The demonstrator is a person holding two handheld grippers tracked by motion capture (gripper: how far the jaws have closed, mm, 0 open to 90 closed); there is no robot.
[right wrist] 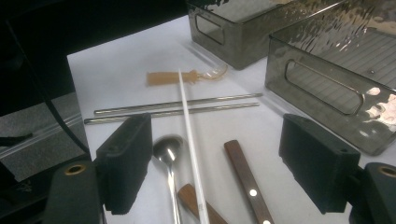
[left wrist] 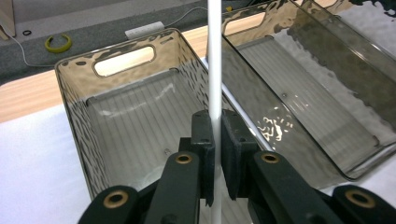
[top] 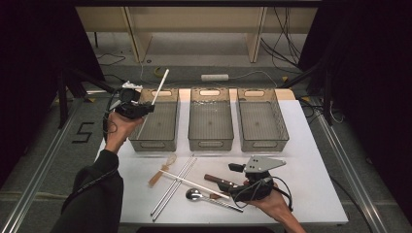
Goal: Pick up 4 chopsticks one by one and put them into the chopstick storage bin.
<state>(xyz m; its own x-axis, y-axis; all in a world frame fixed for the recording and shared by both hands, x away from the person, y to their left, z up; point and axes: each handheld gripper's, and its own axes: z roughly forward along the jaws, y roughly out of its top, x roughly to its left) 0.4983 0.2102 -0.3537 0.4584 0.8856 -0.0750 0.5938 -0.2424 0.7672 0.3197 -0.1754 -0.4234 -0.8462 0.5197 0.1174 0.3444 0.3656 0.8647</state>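
Nearest the person, the right gripper [top: 232, 167] sits low over the table [top: 311, 194] with its jaws spread wide and nothing between them. Right under it are a metal spoon [right wrist: 169, 151], a brown-handled knife [right wrist: 247, 179] and a white chopstick [right wrist: 189, 135] lying flat, then two steel chopsticks [right wrist: 177, 106]. Farther back, the left gripper [left wrist: 217, 140] is clamped on another white stick [left wrist: 215, 56], held upright over the leftmost grey bin [top: 155, 127].

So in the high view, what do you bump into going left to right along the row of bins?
Left hand-held gripper holding a white stick → left bin → middle bin → right bin.
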